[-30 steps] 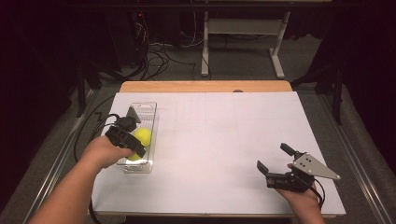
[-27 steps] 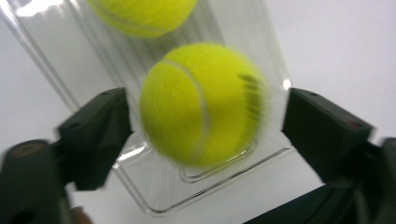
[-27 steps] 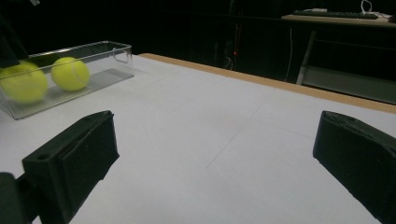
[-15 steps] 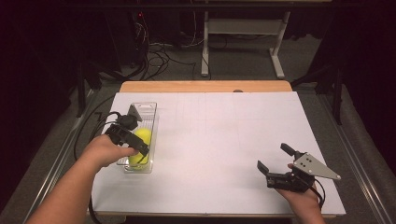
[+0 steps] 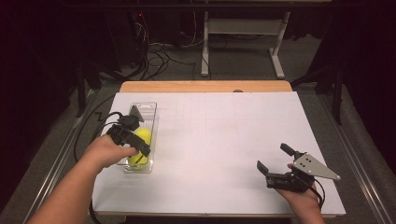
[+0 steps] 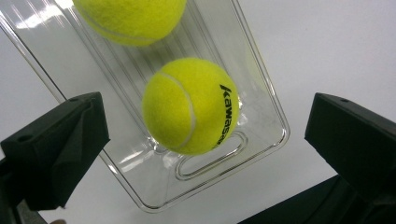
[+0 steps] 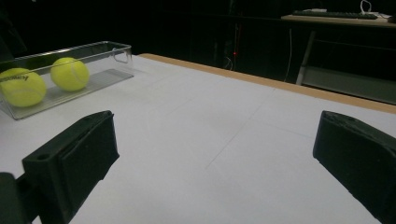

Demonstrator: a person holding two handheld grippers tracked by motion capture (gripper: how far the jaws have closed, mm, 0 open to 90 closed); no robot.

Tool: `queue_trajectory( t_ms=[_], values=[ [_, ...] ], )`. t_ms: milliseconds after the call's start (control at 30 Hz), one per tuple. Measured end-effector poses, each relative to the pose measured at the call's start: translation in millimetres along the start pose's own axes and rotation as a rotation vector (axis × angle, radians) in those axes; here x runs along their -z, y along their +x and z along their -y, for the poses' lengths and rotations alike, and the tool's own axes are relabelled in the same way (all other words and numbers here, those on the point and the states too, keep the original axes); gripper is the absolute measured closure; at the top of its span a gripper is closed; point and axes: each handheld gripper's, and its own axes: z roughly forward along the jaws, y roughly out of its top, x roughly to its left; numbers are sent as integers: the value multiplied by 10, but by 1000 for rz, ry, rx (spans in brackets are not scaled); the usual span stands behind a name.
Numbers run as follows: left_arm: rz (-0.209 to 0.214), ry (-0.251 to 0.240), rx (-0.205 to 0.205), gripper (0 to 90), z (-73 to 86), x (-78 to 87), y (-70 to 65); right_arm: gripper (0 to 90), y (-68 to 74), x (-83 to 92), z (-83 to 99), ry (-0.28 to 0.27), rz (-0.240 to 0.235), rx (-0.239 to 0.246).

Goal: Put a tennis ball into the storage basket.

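I see the white bench (image 5: 219, 140) carrying a clear plastic tray (image 5: 150, 108) at its left side. My left gripper (image 6: 205, 140) hovers above it, fingers just spread apart over two tennis balls (image 6: 190, 105) lying inside. My right gripper (image 5: 275, 164) rests well apart, fingers wide, empty.

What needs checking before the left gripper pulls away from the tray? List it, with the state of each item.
1. Left gripper jaws clear of the near tennis ball; they have just been opening and stand wide apart: ok.
2. Near tennis ball resting inside the clear tray: ok.
3. Second tennis ball also in the tray: ok.
4. Tray flat on the white table: ok.
5. Right gripper open, empty, far from the tray: ok.
6. Cable clear of the tray: cannot tell.
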Motion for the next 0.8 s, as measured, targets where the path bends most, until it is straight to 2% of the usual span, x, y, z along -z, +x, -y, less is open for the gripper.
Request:
queue_trajectory(
  t_ms=[267,500,800],
  values=[
    [-5,-7,-11,6,-40,-2,-72,4,-2,-1,1,2,0,2],
    [-6,-10,-45,6,-128,-12,-250,4,-5,0,0,1,1,-1],
    [5,-21,-64,7,-268,-47,-490,4,4,-4,4,3,-3,-1]
  ],
)
